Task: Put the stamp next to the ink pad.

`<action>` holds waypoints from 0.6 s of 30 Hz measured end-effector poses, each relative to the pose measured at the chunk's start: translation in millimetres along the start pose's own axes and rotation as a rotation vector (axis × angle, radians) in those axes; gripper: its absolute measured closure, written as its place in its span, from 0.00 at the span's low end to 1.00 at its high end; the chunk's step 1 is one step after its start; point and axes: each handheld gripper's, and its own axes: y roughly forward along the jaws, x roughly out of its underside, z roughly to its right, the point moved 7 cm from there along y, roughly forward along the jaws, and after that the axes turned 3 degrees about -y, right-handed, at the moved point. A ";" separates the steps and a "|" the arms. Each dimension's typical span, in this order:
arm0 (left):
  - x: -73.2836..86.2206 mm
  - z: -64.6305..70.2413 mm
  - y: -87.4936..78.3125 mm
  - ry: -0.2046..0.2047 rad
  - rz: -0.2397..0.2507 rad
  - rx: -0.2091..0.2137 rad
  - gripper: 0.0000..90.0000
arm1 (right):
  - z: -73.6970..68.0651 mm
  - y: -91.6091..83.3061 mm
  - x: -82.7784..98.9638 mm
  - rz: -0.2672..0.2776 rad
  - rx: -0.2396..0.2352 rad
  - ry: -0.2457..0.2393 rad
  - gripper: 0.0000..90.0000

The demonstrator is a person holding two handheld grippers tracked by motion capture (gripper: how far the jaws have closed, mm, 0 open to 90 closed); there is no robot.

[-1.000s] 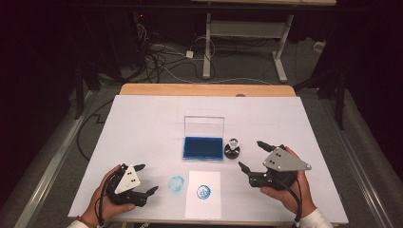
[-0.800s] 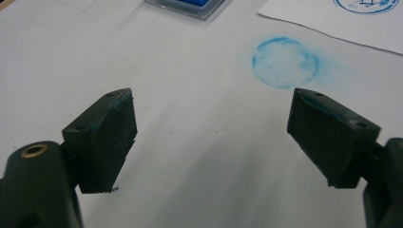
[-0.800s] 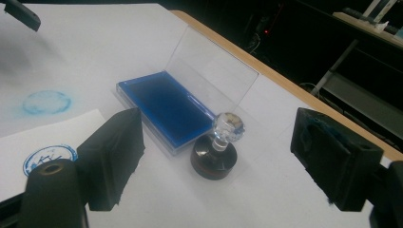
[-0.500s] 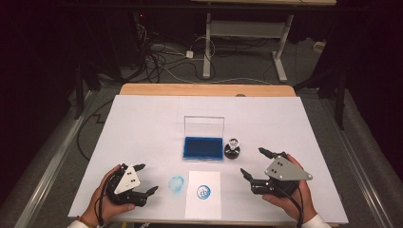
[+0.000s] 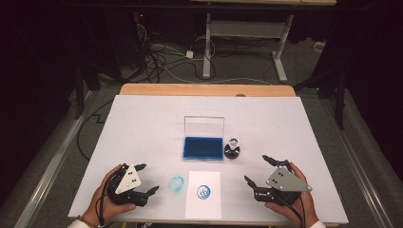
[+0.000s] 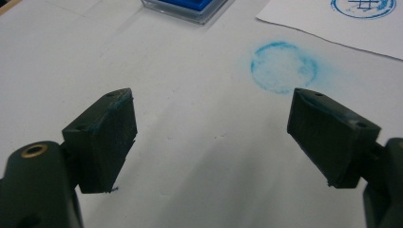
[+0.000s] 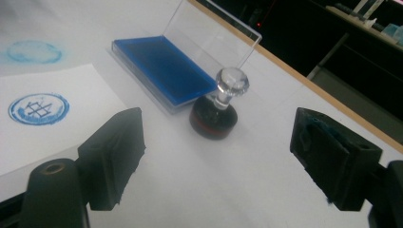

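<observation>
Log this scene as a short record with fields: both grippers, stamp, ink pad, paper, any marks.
left gripper: open, holds nothing, near the table's front left
right gripper: open, holds nothing, near the table's front right
stamp: upright on the table, clear knob on top, just right of the ink pad
ink pad: blue, clear lid raised behind it
paper: white sheet at the front edge, bears a round blue stamp print
smudge: round blue ink mark on the table, left of the paper

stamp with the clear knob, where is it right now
The stamp stands upright on the white table in the high view, just right of the open blue ink pad and ahead of the right gripper, whose jaws are open.
</observation>
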 end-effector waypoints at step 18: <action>0.5 -3.3 -1.6 -0.007 0.001 -0.019 0.18 | 6.8 -15.3 40.2 -0.050 0.016 0.093 0.18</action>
